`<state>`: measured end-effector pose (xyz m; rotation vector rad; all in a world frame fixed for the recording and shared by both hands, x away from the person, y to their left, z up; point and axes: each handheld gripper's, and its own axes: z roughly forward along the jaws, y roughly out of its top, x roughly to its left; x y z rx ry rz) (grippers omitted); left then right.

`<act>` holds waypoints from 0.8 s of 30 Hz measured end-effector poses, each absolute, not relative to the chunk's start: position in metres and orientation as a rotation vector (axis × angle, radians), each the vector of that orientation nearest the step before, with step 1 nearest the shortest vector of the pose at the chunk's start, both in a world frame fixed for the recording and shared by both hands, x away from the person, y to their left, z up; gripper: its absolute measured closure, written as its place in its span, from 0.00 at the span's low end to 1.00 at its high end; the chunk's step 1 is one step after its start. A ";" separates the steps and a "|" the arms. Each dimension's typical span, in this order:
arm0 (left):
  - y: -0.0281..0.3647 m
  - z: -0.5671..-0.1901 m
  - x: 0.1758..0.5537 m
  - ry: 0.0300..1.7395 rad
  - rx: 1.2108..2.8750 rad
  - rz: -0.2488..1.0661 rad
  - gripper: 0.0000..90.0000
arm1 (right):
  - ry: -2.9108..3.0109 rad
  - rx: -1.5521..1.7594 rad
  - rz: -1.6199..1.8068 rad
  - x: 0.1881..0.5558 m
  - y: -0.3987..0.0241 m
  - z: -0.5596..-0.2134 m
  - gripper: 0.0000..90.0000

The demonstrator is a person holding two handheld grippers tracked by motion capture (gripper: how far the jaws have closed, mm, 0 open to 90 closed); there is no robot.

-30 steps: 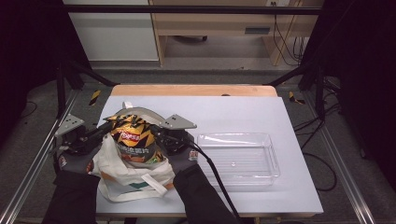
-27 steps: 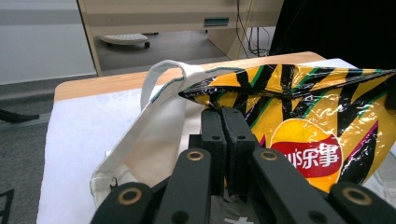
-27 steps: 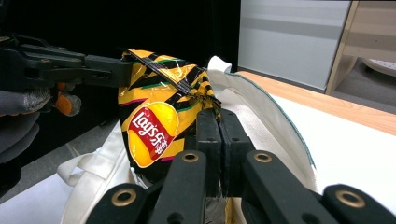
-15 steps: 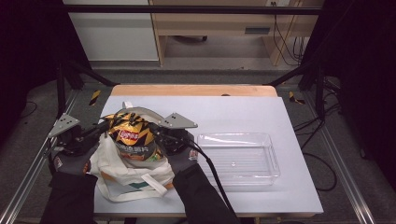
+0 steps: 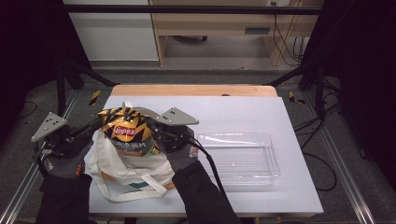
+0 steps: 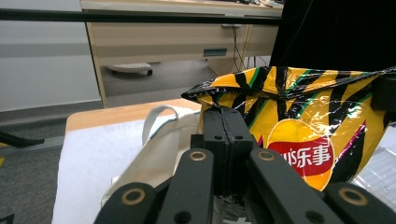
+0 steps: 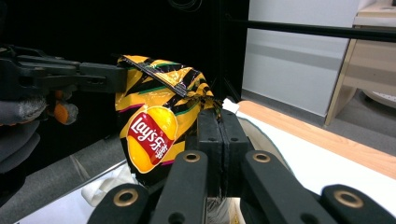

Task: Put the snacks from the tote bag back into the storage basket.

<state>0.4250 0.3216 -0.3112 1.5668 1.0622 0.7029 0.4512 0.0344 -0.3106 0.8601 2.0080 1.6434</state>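
Pinching chip bag (image 5: 125, 132), both grippers level

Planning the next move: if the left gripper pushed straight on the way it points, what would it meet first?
Most likely the chip bag itself: the left gripper, jaws shut, sits against the bag's edge. Beyond that, probably the right gripper on the bag's far side, though depth is unclear.

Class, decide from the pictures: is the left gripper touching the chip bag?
Touching. In the left gripper view, the left gripper has its jaws closed against the edge of the chip bag; the high view shows the bag held up between both grippers.
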 end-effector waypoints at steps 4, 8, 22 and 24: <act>0.320 -0.305 0.419 1.052 1.548 0.714 0.99 | 2.000 0.850 1.648 0.450 0.033 -0.305 1.00; 0.319 -0.299 0.414 1.042 1.535 0.718 0.99 | 1.999 0.832 1.651 0.449 0.031 -0.298 1.00; 0.312 -0.285 0.400 1.021 1.511 0.720 0.99 | 2.002 0.791 1.656 0.444 0.022 -0.280 1.00; 0.310 -0.283 0.398 1.019 1.506 0.722 0.99 | 2.002 0.782 1.659 0.443 0.020 -0.277 1.00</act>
